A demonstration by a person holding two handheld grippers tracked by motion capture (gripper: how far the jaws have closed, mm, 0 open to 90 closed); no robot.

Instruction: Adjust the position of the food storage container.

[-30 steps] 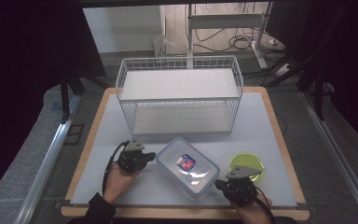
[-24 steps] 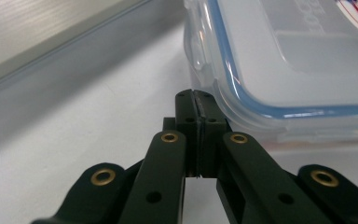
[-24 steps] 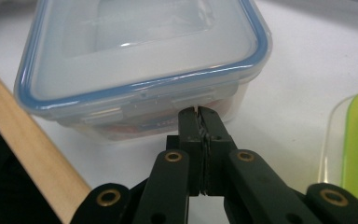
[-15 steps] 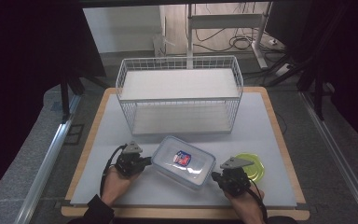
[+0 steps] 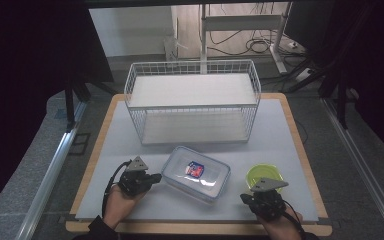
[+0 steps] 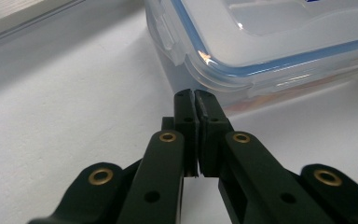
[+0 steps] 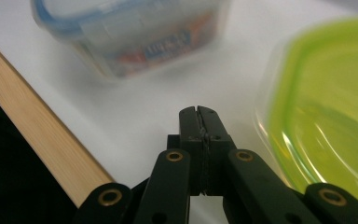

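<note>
A clear lidded container (image 5: 196,172) with a blue seal and a red-blue packet inside lies on the white mat, in front of the wire rack. My left gripper (image 5: 156,177) is shut with nothing between its jaws. It points at the container's left end. In the left gripper view the closed tips (image 6: 196,95) are right at the container's (image 6: 270,42) lower wall; whether they touch it I cannot tell. My right gripper (image 5: 245,198) is also shut and empty, near the front edge. In the right gripper view its tips (image 7: 199,112) stand between the container (image 7: 135,32) and a green dish (image 7: 331,107).
A white wire rack (image 5: 192,100) with two shelves stands at the back of the board. The green dish (image 5: 264,175) sits right of the container, just beyond my right hand. The board's wooden rim (image 7: 37,121) runs close to my right gripper.
My right gripper went forward to the container's near right corner, then drew back toward the front edge. The container has shifted slightly left and away. My left gripper moved a little.
</note>
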